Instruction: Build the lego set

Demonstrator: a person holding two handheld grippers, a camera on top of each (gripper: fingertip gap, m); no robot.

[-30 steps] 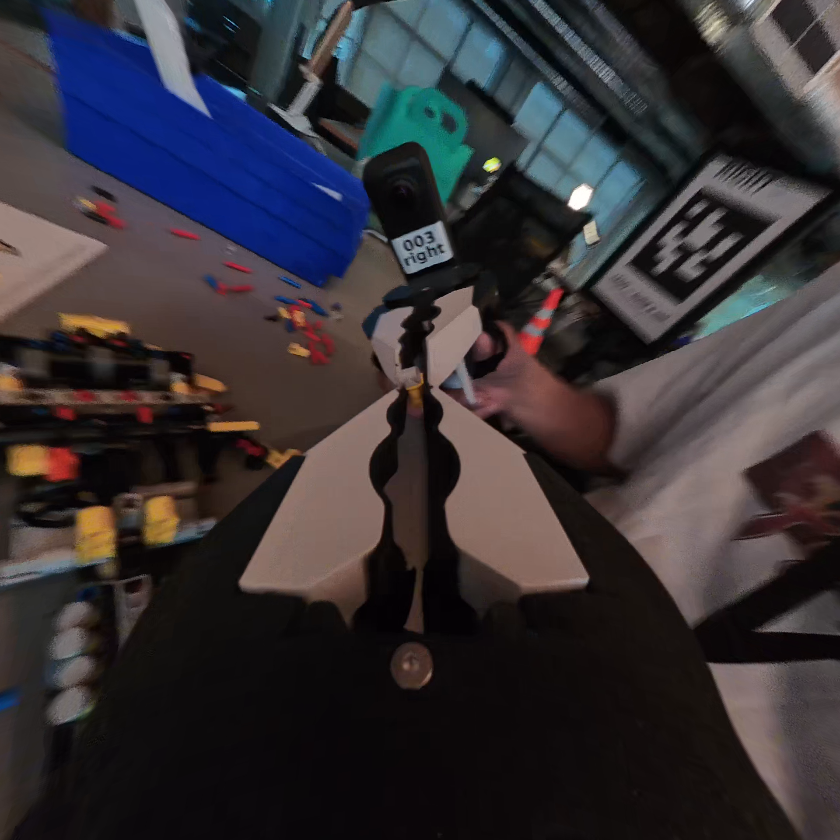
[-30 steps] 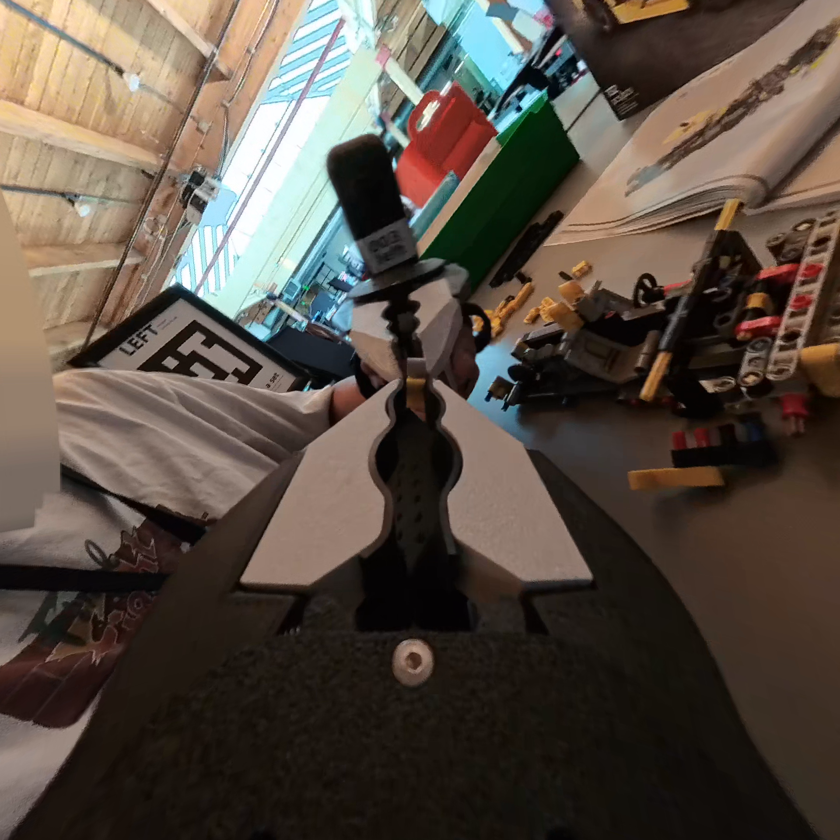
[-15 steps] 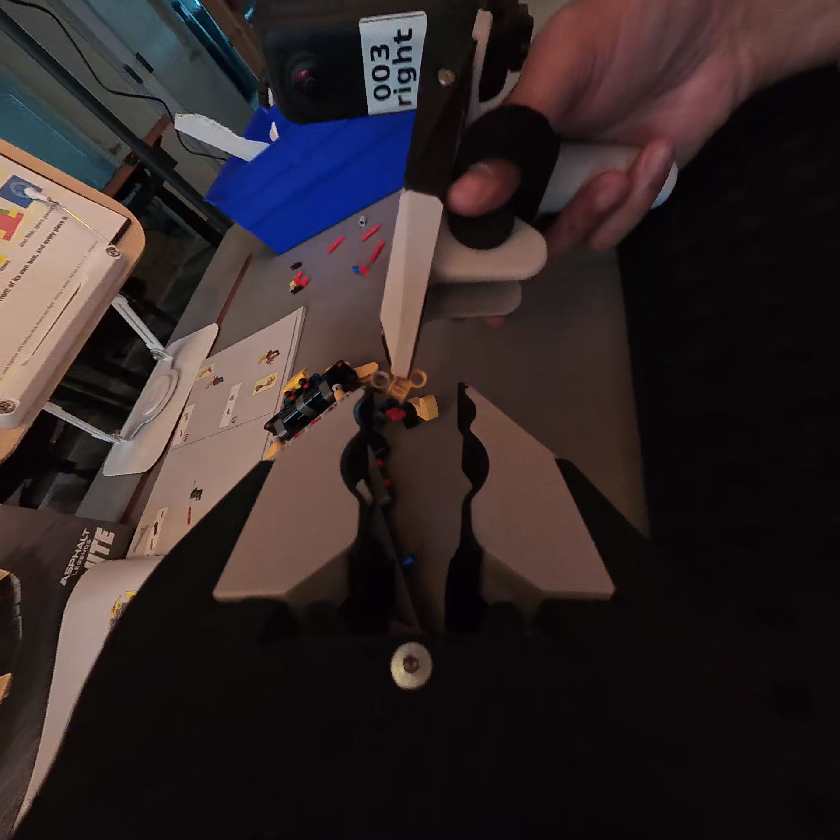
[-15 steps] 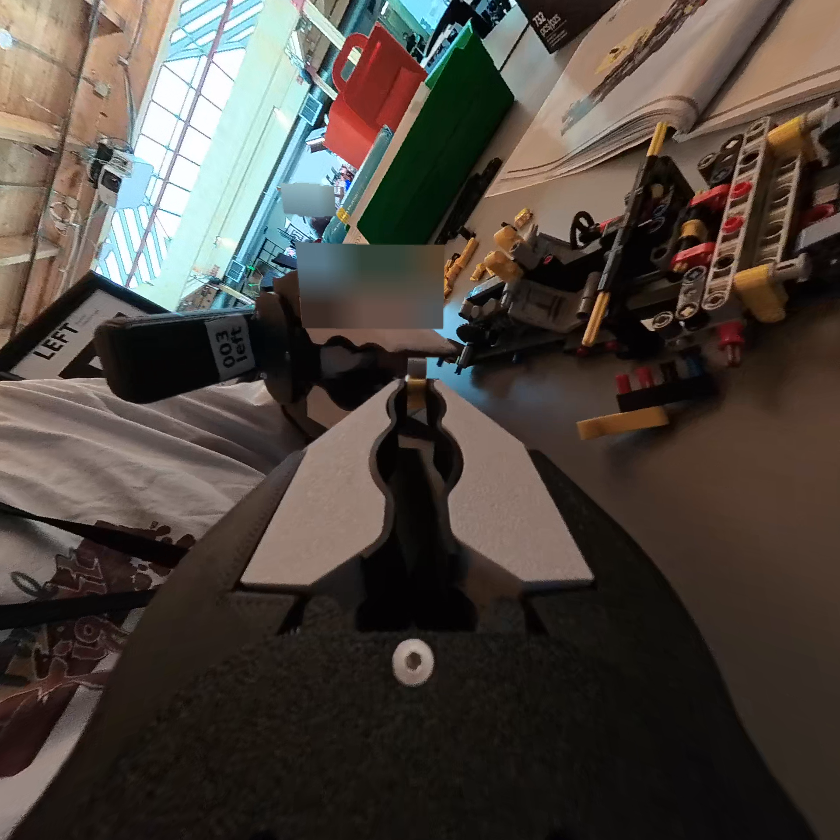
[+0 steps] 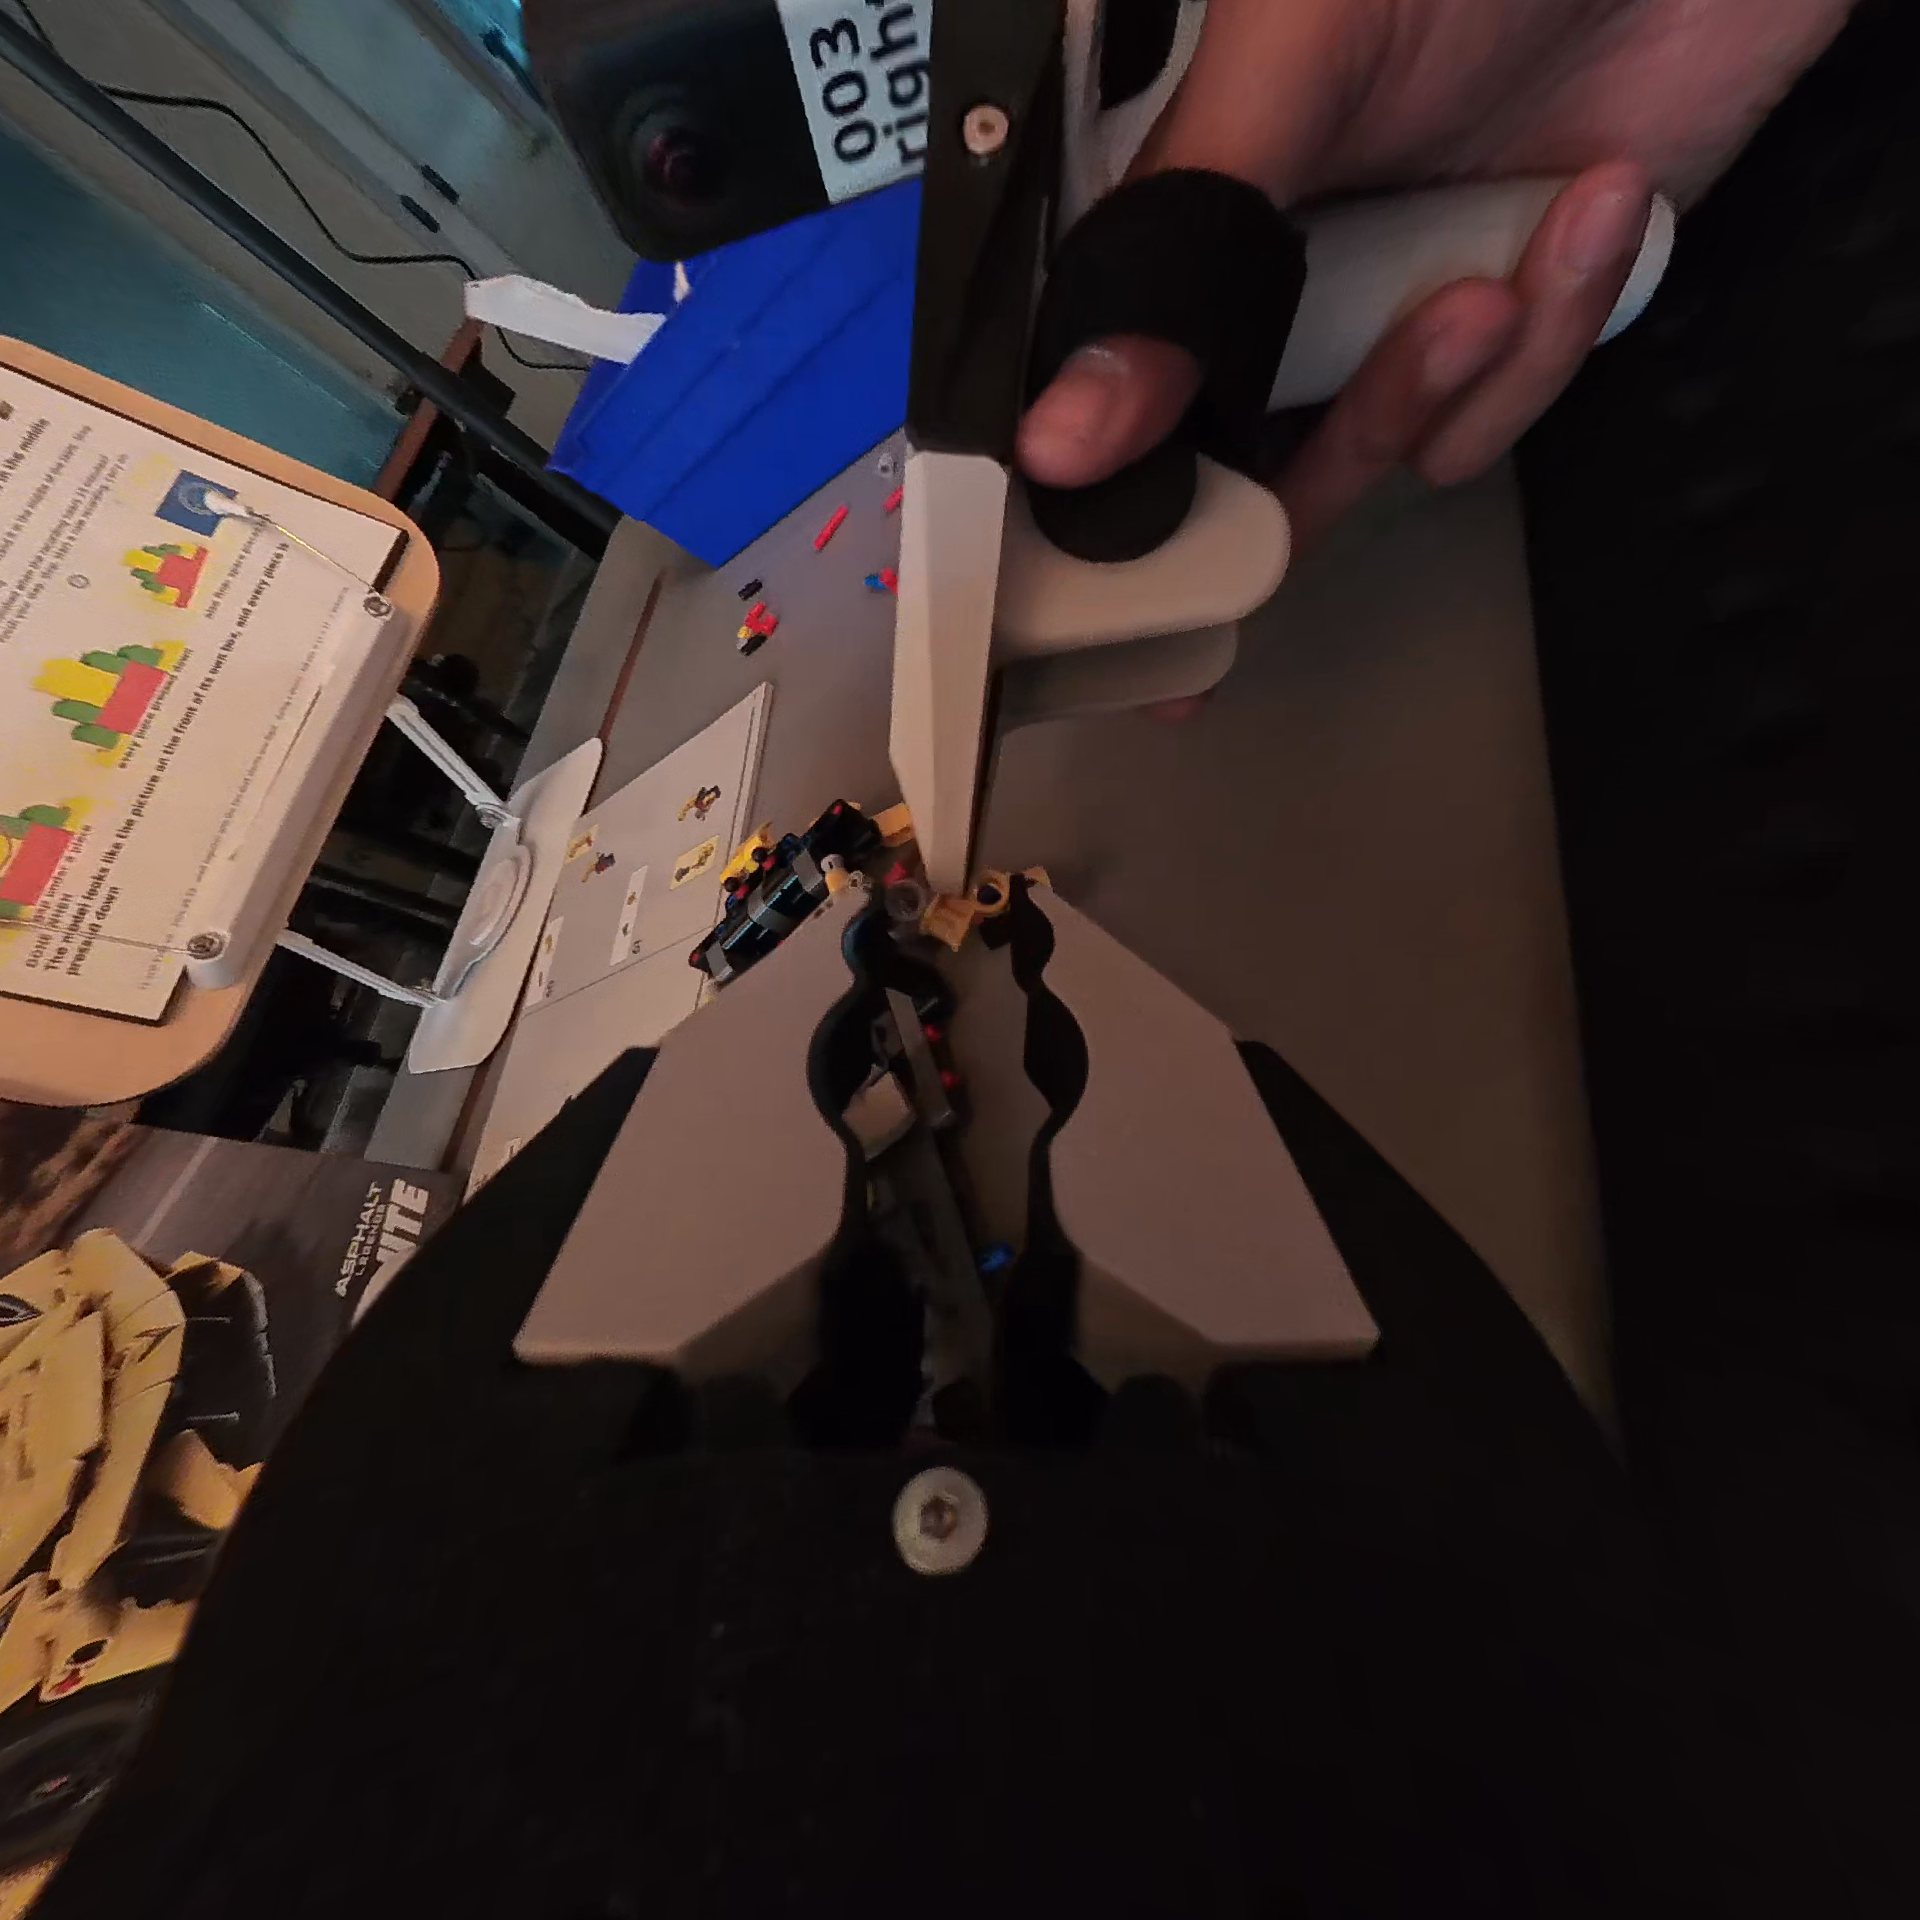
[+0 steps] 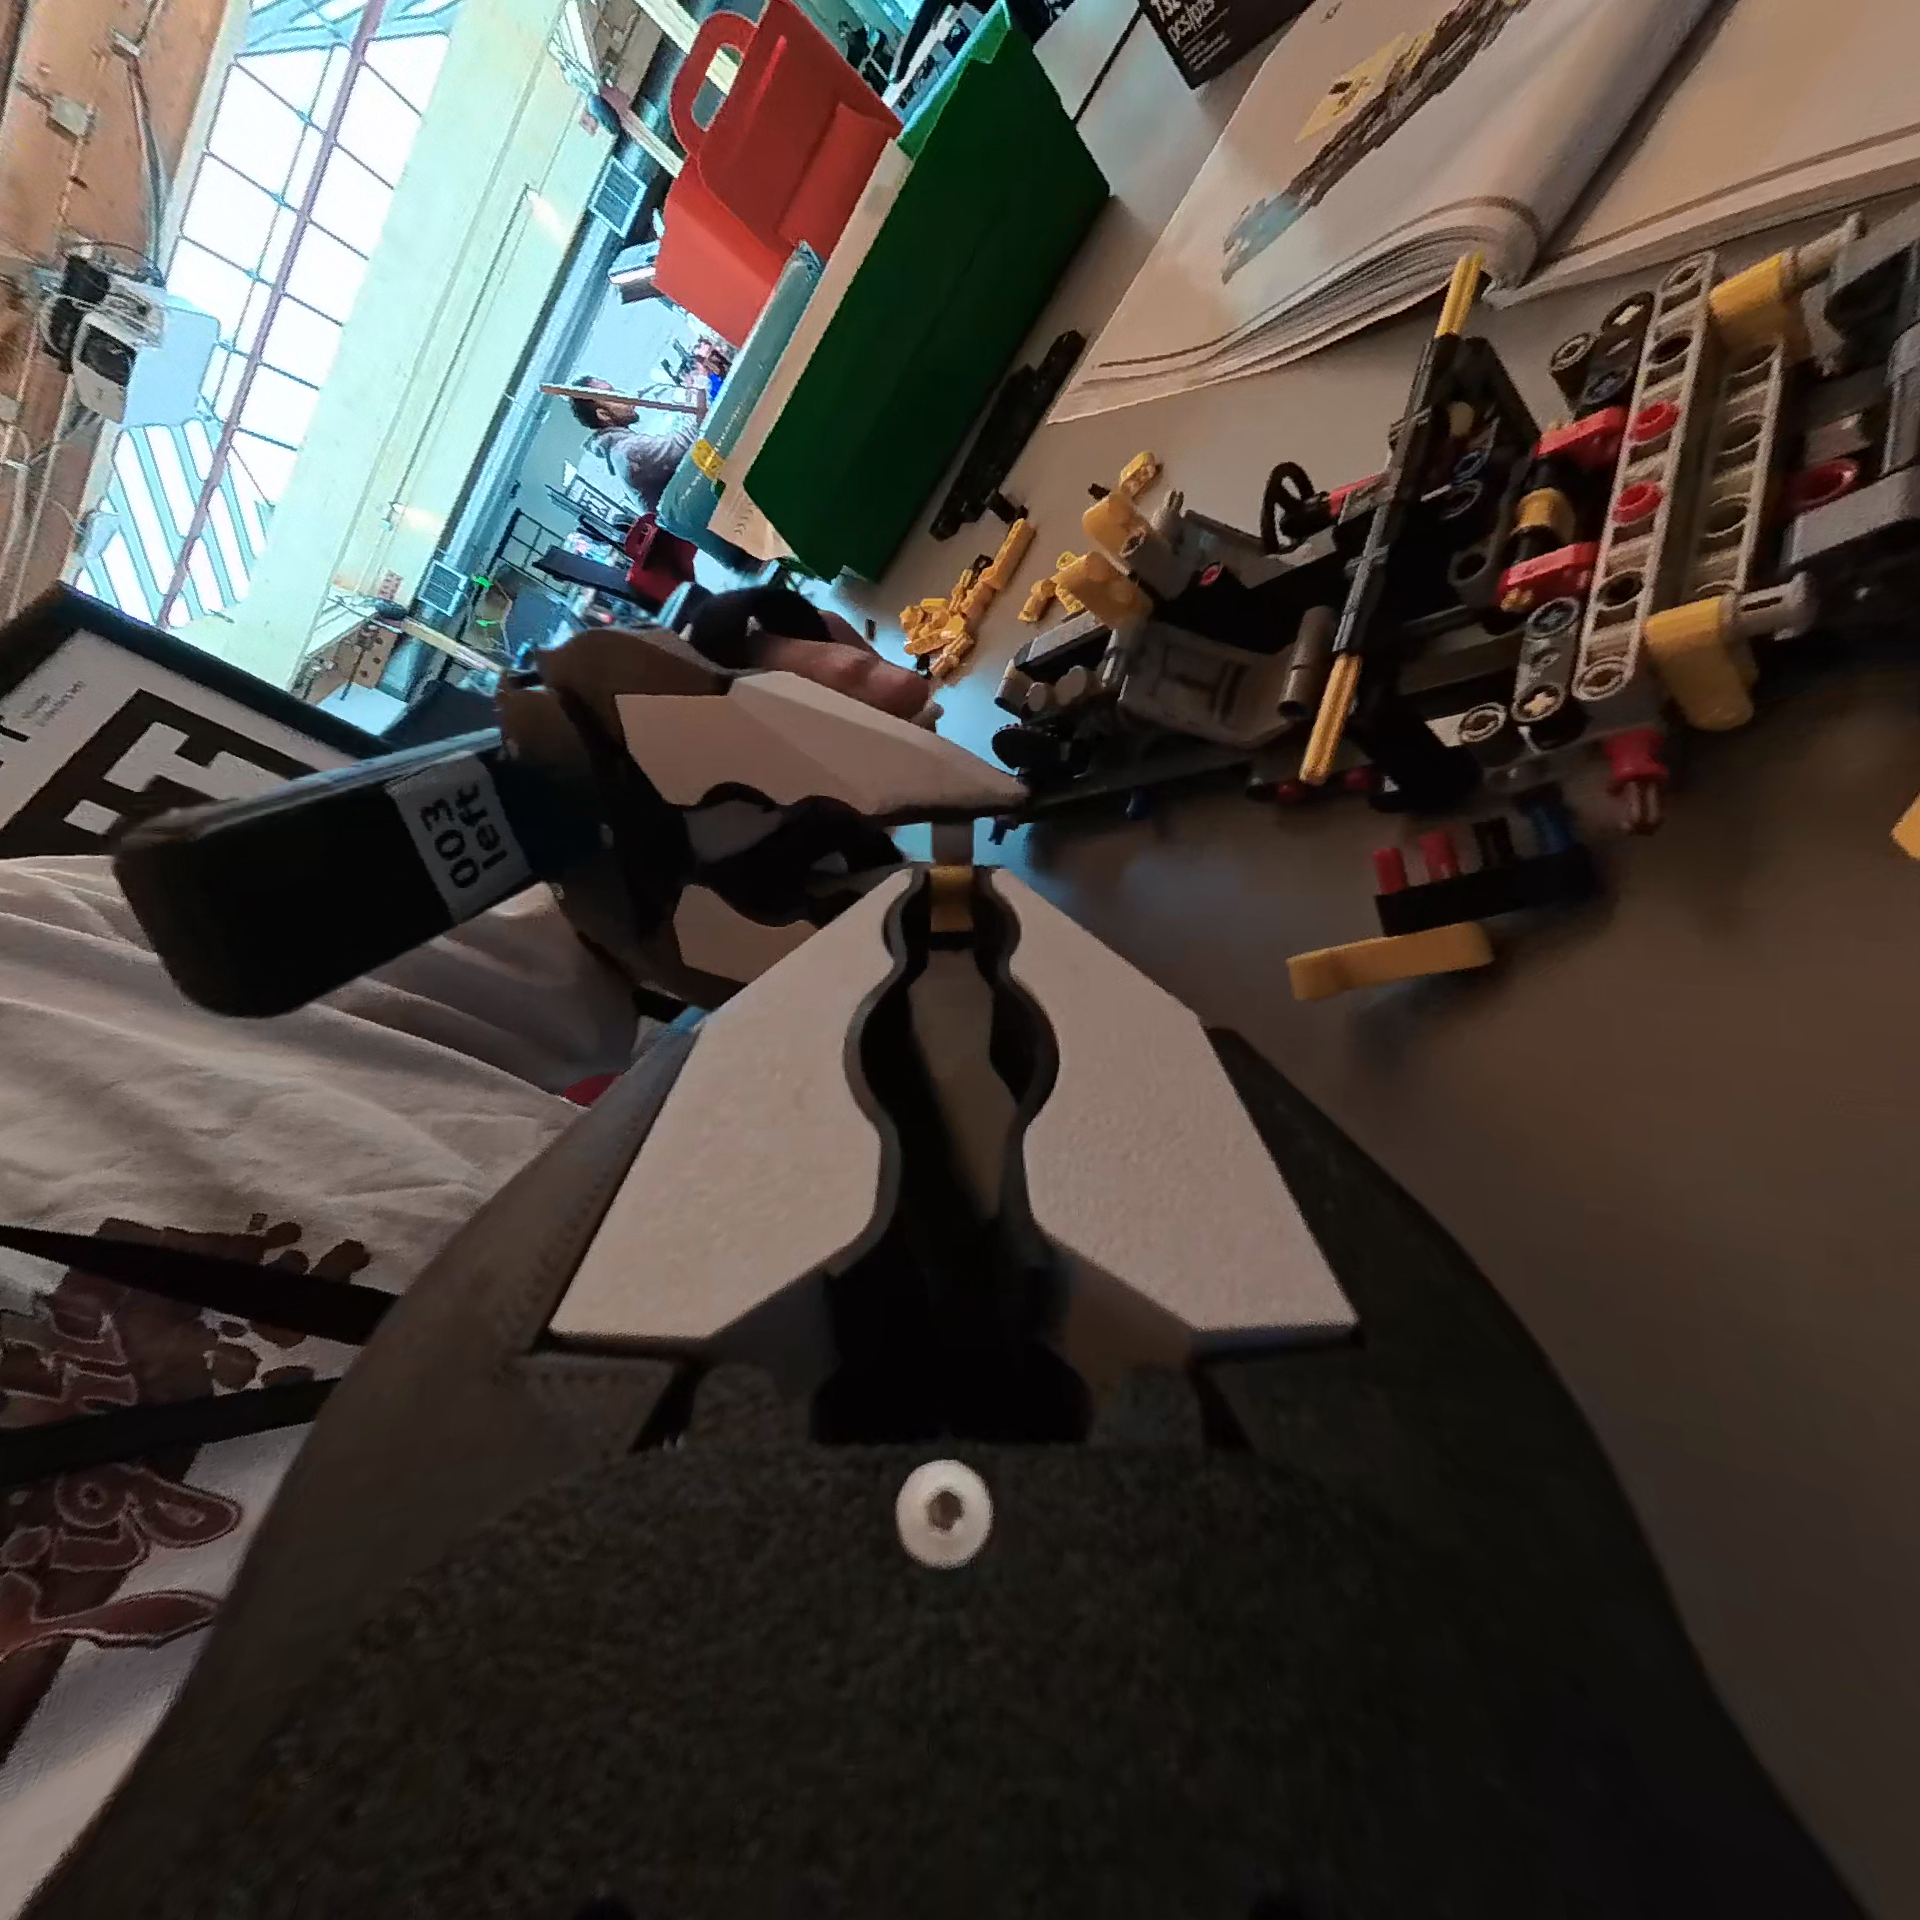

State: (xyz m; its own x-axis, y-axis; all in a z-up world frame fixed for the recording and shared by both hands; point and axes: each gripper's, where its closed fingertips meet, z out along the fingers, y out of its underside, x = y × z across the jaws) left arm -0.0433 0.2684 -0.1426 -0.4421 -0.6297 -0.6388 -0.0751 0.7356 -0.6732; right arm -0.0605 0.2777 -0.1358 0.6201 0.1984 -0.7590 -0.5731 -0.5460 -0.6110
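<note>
The lego set, a partly built vehicle chassis (image 6: pixel 1538 582) in grey, black, red and yellow, lies on the grey table (image 6: pixel 1558 1195) at the far right of the right wrist view.

**Left wrist view**
- The left gripper (image 5: pixel 940 914) points down at the table, its fingers set moderately apart with a clear gap at the tips. Nothing is clamped between them.
- The right gripper (image 5: pixel 951 868) enters from above, held by a hand (image 5: pixel 1403 239). Its pale fingers are closed on a small yellow connector piece (image 5: pixel 961 906), which sits just beyond the left gripper's tips.
- The chassis (image 5: pixel 790 894) shows far off on the table, left of the fingertips and partly behind the left gripper's left finger.
- Instruction sheets (image 5: pixel 644 883) lie to its left.
- A blue bin (image 5: pixel 748 384) stands at the far end of the table, with loose red and blue pieces (image 5: pixel 831 525) near it.
- A product box (image 5: pixel 125 1351) lies at the near left.

**Right wrist view**
- The right gripper (image 6: pixel 951 883) is closed narrowly on the yellow connector piece (image 6: pixel 951 899) at its tips.
- The left gripper (image 6: pixel 997 805) comes in from the left; its fingertips are just beyond the held piece. Contact cannot be determined.
- An open instruction booklet (image 6: pixel 1455 177) lies beyond the chassis.
- A green bin (image 6: pixel 935 343) stands at the far left of the table.
- Loose yellow pieces (image 6: pixel 966 613) lie between the bin and the chassis.
- A black strip carrying red and blue pins (image 6: pixel 1475 883) and a flat yellow piece (image 6: pixel 1392 958) lie nearer, to the right of the gripper.
</note>
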